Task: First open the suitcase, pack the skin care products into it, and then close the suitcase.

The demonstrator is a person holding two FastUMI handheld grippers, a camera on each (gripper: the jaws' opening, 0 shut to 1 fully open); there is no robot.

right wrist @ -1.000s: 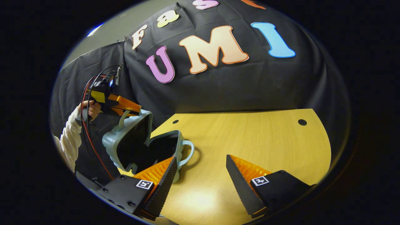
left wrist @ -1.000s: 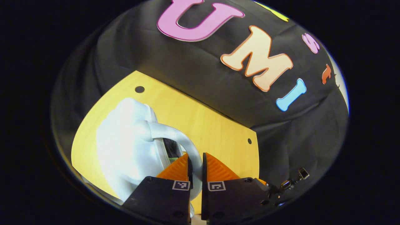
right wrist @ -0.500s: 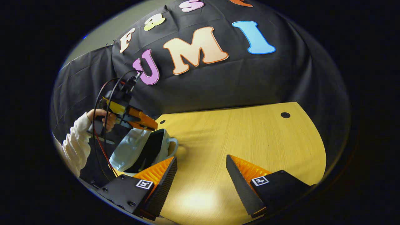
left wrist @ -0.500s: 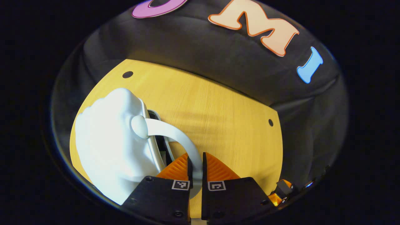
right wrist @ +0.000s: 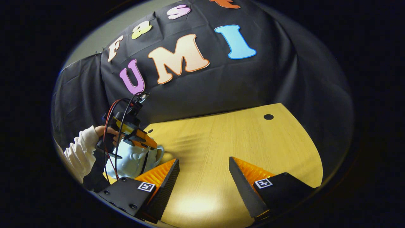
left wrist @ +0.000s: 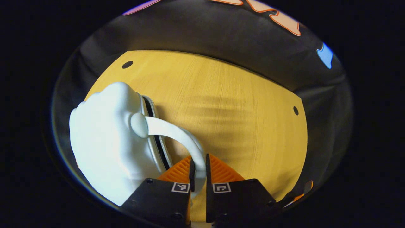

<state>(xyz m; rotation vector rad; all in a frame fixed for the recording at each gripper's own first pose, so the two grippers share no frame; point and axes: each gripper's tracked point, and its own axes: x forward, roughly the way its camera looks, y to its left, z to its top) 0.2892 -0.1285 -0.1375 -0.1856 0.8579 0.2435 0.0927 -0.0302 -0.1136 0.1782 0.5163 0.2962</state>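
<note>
Left gripper view: your left hand-held gripper (left wrist: 198, 169), clamped on the handle (left wrist: 177, 134), has swung the suitcase (left wrist: 110, 139) nearly closed.

In the left gripper view the suitcase (left wrist: 110, 142) lies on the table (left wrist: 240, 120) at about nine o'clock from the left gripper (left wrist: 198, 172), and its handle (left wrist: 177, 136) arches over to pass between that gripper's fingers. In the right gripper view the suitcase (right wrist: 133, 158) sits near the table's (right wrist: 221, 139) edge at ten o'clock from the right gripper (right wrist: 204, 174), with the left gripper (right wrist: 133, 133) on top of it and a hand (right wrist: 107, 133) behind that. The right gripper hangs over the near part of the table, well apart from the suitcase.
</note>
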